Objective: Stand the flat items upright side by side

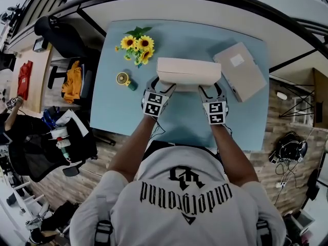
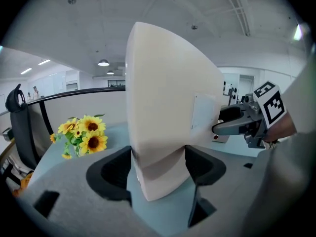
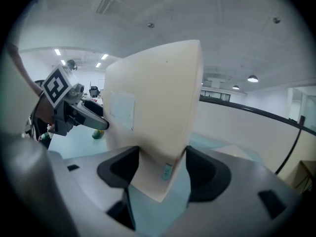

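Observation:
A beige box file (image 1: 187, 70) is held on its long edge over the middle of the blue table (image 1: 128, 111). My left gripper (image 1: 161, 89) is shut on its left end and my right gripper (image 1: 213, 91) on its right end. In the left gripper view the box file (image 2: 168, 122) fills the gap of my left gripper (image 2: 158, 168), with both jaws against its sides. The right gripper view shows the same box file (image 3: 153, 117) clamped in my right gripper (image 3: 160, 171). A second beige box file (image 1: 240, 69) lies flat at the table's right.
A bunch of sunflowers (image 1: 137, 45) lies at the table's back left, with a small yellow and green object (image 1: 124, 79) in front of it. A black office chair (image 1: 61, 35) stands beyond the table's left edge. A dark railing runs behind the table.

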`<state>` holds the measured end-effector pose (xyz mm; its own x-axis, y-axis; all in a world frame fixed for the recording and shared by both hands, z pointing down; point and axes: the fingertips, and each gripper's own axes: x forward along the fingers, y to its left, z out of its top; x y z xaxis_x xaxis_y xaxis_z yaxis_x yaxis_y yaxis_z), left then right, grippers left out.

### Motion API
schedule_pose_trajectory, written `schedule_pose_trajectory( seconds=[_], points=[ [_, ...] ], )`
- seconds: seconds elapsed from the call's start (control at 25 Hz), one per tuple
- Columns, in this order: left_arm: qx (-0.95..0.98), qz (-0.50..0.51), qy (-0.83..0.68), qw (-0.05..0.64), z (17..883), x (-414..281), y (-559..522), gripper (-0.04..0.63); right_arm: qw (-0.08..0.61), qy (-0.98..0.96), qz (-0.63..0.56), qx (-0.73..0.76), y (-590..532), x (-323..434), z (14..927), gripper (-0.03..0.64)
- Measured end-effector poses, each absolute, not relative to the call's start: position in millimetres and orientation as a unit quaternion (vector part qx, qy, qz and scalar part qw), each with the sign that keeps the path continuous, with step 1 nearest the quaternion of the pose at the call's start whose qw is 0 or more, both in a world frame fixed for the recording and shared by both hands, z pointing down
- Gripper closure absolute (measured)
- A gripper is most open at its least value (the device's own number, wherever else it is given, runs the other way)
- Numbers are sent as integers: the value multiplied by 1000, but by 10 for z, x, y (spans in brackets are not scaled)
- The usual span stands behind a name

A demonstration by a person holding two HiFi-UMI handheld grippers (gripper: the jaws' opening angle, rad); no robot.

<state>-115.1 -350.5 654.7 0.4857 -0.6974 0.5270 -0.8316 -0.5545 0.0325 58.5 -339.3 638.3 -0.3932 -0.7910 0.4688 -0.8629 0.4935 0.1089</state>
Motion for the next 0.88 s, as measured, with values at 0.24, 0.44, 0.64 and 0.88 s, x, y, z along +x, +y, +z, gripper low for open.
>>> schedule_pose_trajectory(
  seconds=[0.24,0.44,0.64,0.88],
  points=[
    [855,224,-443,152,6552,-1151,-3480,227,237,-829,88,499,-3344,572,6392,278],
    [862,217,-429,160,6531,-1196,-3421,216,230,-821,99,513,-3253,648,6383,268],
    [872,209,-413,157,6442,-1270,-3321,213,219,-807,102,539,-3107,687,6263,265],
    [888,198,-387,150,6277,-1393,-3064,210,195,-784,102,580,-2782,624,6036,267]
  ],
)
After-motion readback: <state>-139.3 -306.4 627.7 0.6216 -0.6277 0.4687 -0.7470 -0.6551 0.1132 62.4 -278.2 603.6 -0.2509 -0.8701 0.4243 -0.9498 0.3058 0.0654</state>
